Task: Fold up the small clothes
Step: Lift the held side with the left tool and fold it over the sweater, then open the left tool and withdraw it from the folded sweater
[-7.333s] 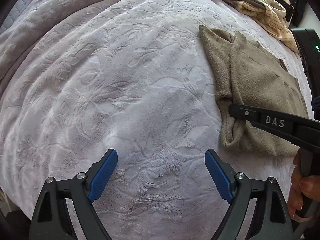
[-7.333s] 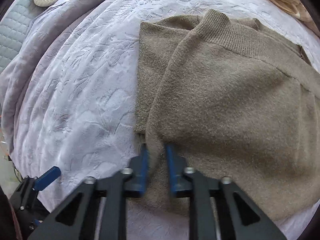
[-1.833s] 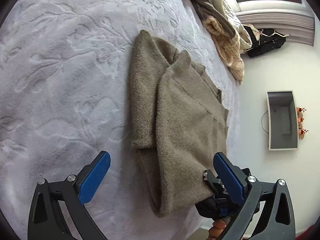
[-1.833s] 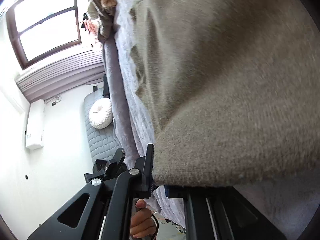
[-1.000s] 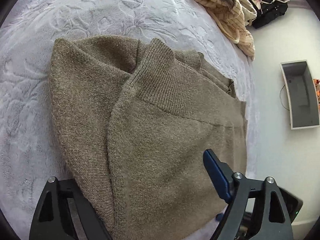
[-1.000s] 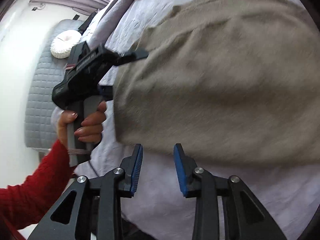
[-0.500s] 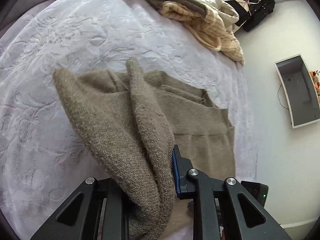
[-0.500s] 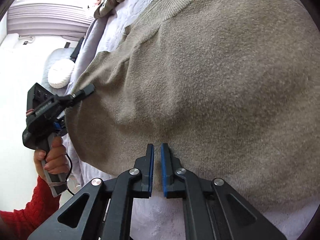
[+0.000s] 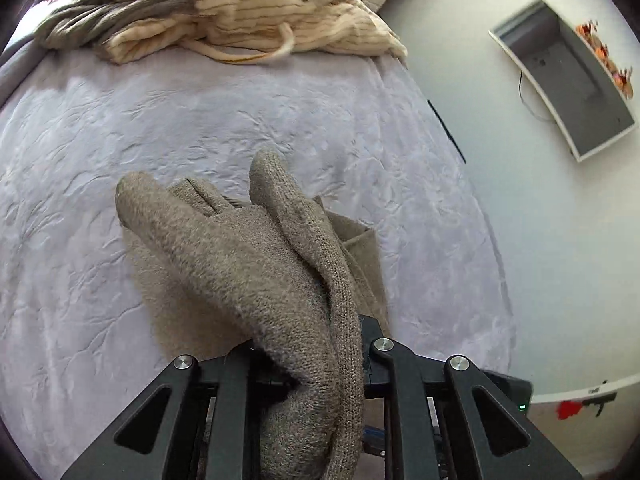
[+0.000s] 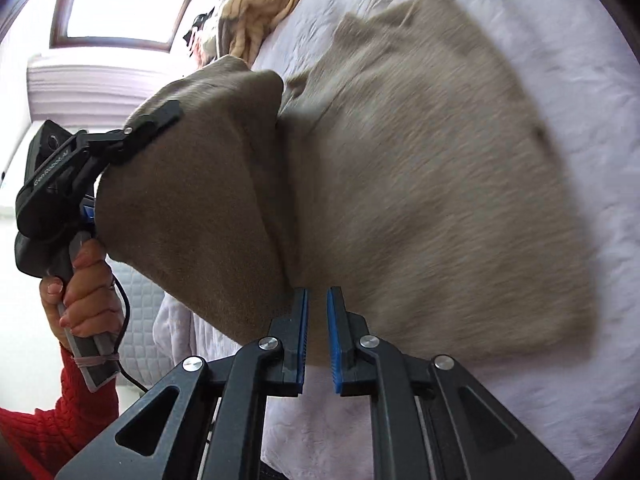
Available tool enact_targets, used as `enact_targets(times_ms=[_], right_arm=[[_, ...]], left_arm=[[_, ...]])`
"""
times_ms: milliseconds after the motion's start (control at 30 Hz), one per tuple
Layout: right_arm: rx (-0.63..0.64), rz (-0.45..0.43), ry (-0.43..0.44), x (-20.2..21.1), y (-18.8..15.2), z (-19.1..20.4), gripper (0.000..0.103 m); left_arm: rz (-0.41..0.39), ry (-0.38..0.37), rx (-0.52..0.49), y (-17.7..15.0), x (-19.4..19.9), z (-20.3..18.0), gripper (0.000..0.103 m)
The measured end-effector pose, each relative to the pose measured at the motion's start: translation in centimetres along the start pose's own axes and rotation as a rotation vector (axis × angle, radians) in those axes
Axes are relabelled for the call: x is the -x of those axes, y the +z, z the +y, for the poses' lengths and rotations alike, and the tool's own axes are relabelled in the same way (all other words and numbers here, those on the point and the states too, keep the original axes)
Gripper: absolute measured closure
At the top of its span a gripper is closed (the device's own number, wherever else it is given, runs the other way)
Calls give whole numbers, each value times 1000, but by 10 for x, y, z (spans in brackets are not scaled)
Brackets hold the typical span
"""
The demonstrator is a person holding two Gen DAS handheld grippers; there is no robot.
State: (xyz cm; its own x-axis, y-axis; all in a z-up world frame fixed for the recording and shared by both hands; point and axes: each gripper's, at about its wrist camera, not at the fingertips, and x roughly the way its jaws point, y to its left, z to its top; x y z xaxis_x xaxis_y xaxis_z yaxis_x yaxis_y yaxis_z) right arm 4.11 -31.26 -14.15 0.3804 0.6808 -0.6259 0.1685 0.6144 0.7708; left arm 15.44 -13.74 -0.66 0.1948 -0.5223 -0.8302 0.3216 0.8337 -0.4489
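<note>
A small brown knit sweater (image 9: 248, 264) lies partly on the pale lilac bedspread (image 9: 200, 120). My left gripper (image 9: 308, 356) is shut on its near edge and holds that side lifted, so the knit drapes over the jaws and hides the pads. In the right wrist view the sweater (image 10: 420, 184) spreads flat to the right, and its left side rises to the left gripper (image 10: 132, 136), held by a hand in a red sleeve. My right gripper (image 10: 317, 340) is at the sweater's lower hem, its blue pads (image 10: 303, 336) a narrow gap apart, with the hem edge at their tips.
A pile of cream striped and grey clothes (image 9: 256, 12) lies at the far end of the bed. The bed's right edge (image 9: 492, 240) drops to a white floor with a grey tray-like unit (image 9: 568, 76). A window (image 10: 120, 0) and a quilted headboard (image 10: 140, 312) are at left.
The left gripper has closed on the sweater's edge and raised it higher, folding it over. The right gripper's pads, nearly together half a second ago, now stand slightly apart at the hem.
</note>
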Motion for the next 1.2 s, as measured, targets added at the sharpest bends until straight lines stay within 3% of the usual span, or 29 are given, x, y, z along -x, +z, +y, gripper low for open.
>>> enact_targets(times_ms=[200, 433, 533, 700, 767, 833, 867, 933, 1100, 1200], right_arm=[[-89, -52, -1, 15, 14, -43, 91], [-147, -63, 50, 9, 21, -62, 91], [-150, -65, 55, 15, 19, -68, 91], [-184, -94, 79, 28, 15, -76, 89], [-230, -129, 130, 34, 16, -85, 80], [-296, -163, 215, 37, 18, -95, 60], [-334, -178, 256, 38, 17, -100, 58], [-389, -189, 306, 38, 16, -107, 57], [-448, -203, 384, 45, 11, -117, 57], [-510, -238, 454, 55, 3, -130, 51]], left_arm=[[93, 210, -217, -14, -76, -63, 83], [62, 429, -369, -32, -98, -105, 82], [35, 404, -419, -37, -91, -118, 82], [-21, 243, -379, -37, -66, -128, 82], [-38, 193, -344, -36, -53, -124, 82], [-49, 172, -300, -34, -44, -114, 44], [-73, 171, -277, -35, -37, -108, 12], [-136, 179, -258, -38, -22, -98, 8], [-124, 235, -175, -40, -14, -56, 8], [-108, 263, -97, -44, -12, -23, 8]])
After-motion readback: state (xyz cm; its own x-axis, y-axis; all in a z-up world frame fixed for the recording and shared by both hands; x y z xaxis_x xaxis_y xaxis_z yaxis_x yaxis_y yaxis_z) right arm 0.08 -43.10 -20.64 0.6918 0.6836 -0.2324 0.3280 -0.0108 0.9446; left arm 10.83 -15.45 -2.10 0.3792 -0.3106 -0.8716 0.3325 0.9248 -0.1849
